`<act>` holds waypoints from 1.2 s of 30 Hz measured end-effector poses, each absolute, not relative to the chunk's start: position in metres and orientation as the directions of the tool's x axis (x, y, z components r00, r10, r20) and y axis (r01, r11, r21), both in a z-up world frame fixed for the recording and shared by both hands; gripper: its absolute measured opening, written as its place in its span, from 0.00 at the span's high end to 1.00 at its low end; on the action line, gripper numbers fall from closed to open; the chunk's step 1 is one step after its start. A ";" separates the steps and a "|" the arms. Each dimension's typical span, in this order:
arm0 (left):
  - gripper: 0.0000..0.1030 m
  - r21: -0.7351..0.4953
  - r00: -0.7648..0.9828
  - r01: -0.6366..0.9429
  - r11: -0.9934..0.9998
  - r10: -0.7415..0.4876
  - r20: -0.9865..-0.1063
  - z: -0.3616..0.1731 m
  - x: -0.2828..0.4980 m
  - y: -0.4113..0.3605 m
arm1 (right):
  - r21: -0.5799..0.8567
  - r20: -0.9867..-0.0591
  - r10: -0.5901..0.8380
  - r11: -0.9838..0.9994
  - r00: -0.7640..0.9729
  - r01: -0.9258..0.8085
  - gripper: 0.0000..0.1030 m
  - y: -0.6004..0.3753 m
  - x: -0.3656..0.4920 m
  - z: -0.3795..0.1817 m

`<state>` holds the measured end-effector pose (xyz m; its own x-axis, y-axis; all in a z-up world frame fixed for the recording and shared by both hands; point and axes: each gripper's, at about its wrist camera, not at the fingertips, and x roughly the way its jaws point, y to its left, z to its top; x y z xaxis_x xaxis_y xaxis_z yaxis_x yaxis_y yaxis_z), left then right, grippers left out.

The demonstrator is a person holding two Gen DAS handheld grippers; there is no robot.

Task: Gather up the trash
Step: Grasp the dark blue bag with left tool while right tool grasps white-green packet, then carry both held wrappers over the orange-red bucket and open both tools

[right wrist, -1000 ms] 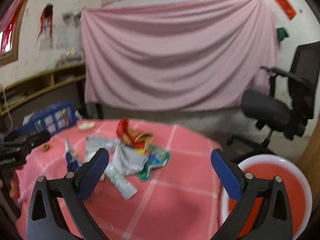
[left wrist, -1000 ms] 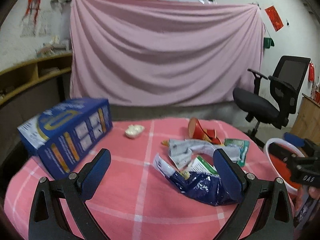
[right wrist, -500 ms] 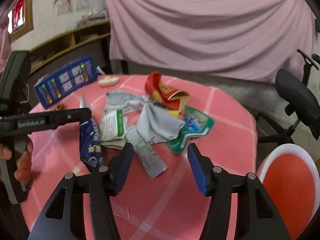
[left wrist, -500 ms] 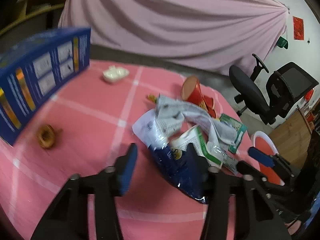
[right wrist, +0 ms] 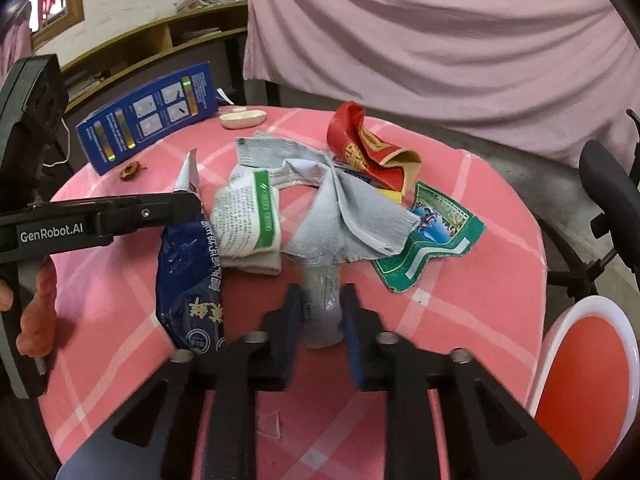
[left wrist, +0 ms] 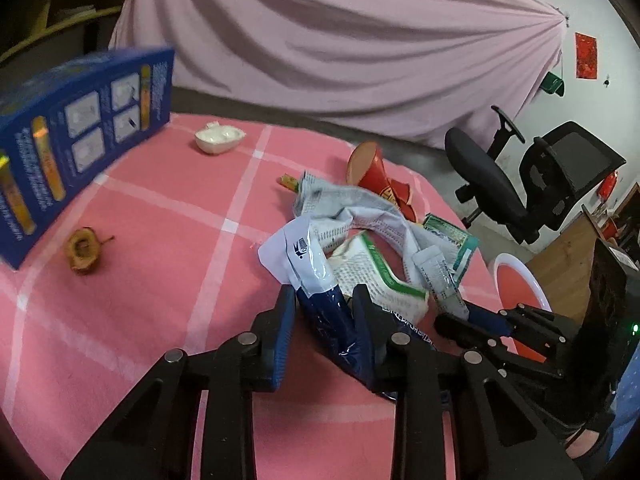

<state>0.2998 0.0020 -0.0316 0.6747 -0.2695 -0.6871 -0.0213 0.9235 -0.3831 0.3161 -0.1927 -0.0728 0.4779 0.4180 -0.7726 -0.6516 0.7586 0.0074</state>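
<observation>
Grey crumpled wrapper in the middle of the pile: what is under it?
Under the grey crumpled wrapper lie the clear tube-like packet's top, a corner of the green packet and part of the red paper cup. Anything deeper is covered.

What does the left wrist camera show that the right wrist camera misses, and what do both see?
Only the left wrist view shows the backrest of the office chair and the left gripper from behind, jaws pinching the dark blue wrapper.

Only the right wrist view shows the wall shelves, the hand holding the left tool, and the right gripper, jaws closed on a clear wrapper.

Both show the blue box, white dish, red cup and red-and-white bin.
</observation>
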 end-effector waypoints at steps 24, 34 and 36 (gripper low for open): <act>0.82 -0.126 0.957 0.091 0.988 -0.121 -0.263 0.048 0.222 -0.105 | -0.012 -0.218 0.455 0.883 0.863 -0.468 0.86 -0.288 0.234 0.005; 0.82 -0.030 0.947 0.294 0.955 -0.296 -0.124 0.066 0.242 -0.204 | 0.026 -0.072 0.204 0.979 0.976 -0.203 0.86 -0.375 0.228 0.024; 0.82 -0.024 0.938 0.323 0.946 -0.323 -0.127 0.065 0.248 -0.221 | 0.044 -0.078 0.170 0.985 0.982 -0.167 0.86 -0.390 0.229 0.023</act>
